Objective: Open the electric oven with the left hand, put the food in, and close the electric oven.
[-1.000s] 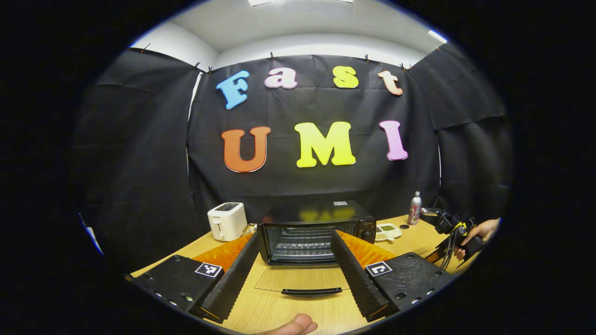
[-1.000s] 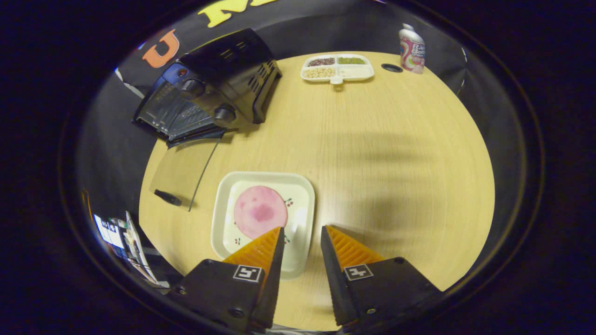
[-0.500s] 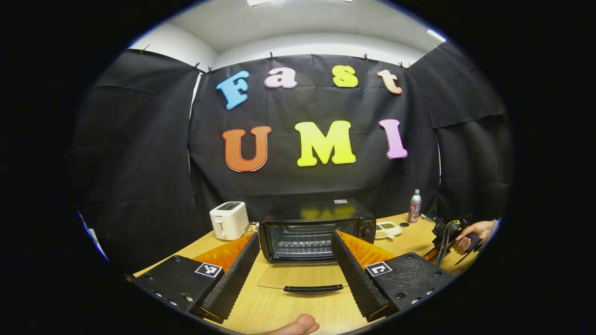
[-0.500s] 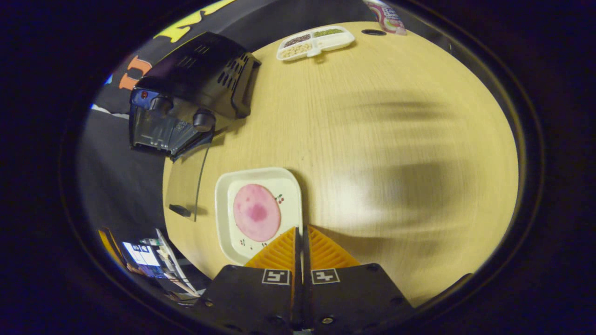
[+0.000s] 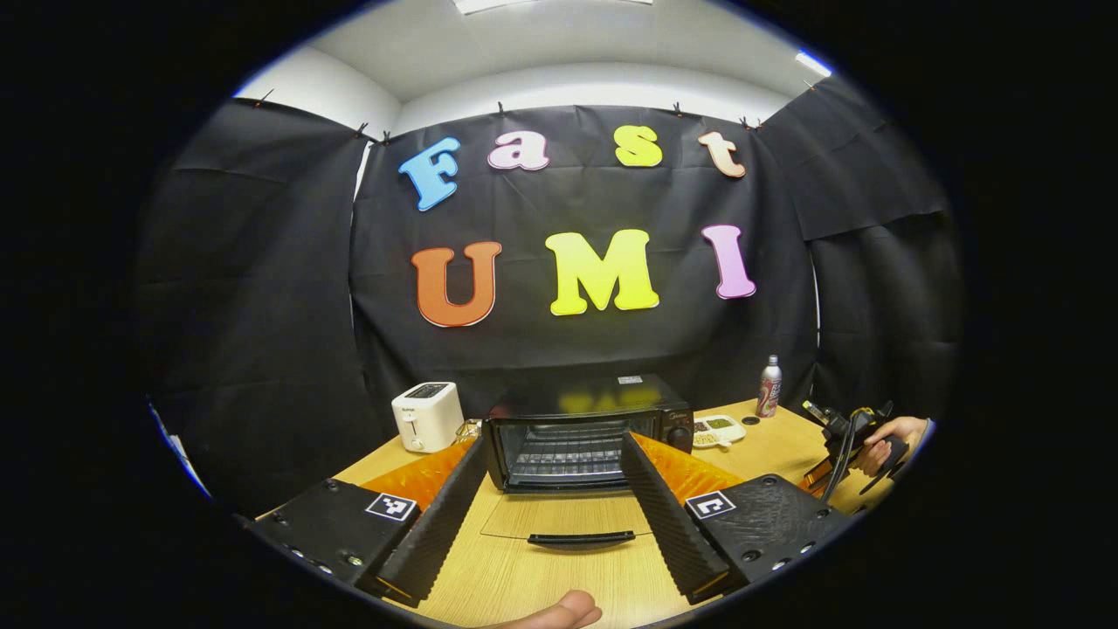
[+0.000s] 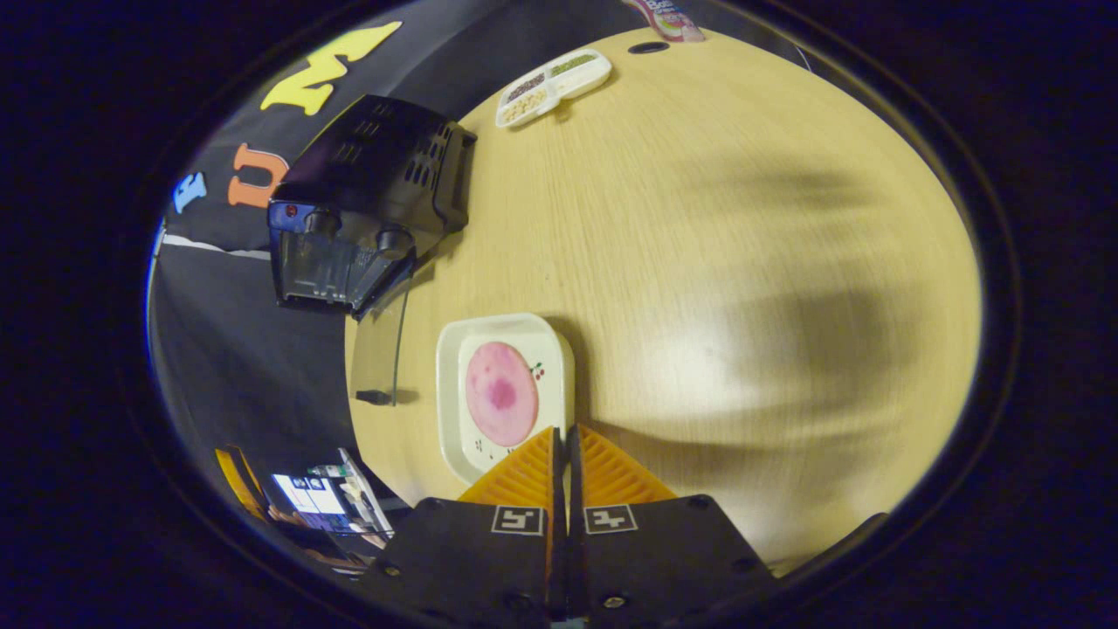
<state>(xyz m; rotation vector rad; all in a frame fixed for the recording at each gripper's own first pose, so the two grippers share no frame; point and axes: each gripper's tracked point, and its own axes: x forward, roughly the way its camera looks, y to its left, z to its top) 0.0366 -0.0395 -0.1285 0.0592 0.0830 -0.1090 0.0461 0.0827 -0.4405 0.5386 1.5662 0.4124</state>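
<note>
In the right gripper view the right tool (image 6: 565, 434) has its fingers pressed together on the near rim of the white plate (image 6: 454, 367), which carries a round pink slice of food (image 6: 500, 393) on the worktop (image 6: 699, 262). Beyond the plate stands the oven (image 6: 367, 205) with its glass door (image 6: 377, 345) lying open and flat. In the left gripper view the left tool (image 5: 552, 454) has its fingers spread wide apart, gripping nothing, with the door handle (image 5: 581, 540) between them. Farther back sit a white toaster (image 5: 427, 416), a divided snack tray (image 5: 718, 428) and a can (image 5: 769, 385)
</note>
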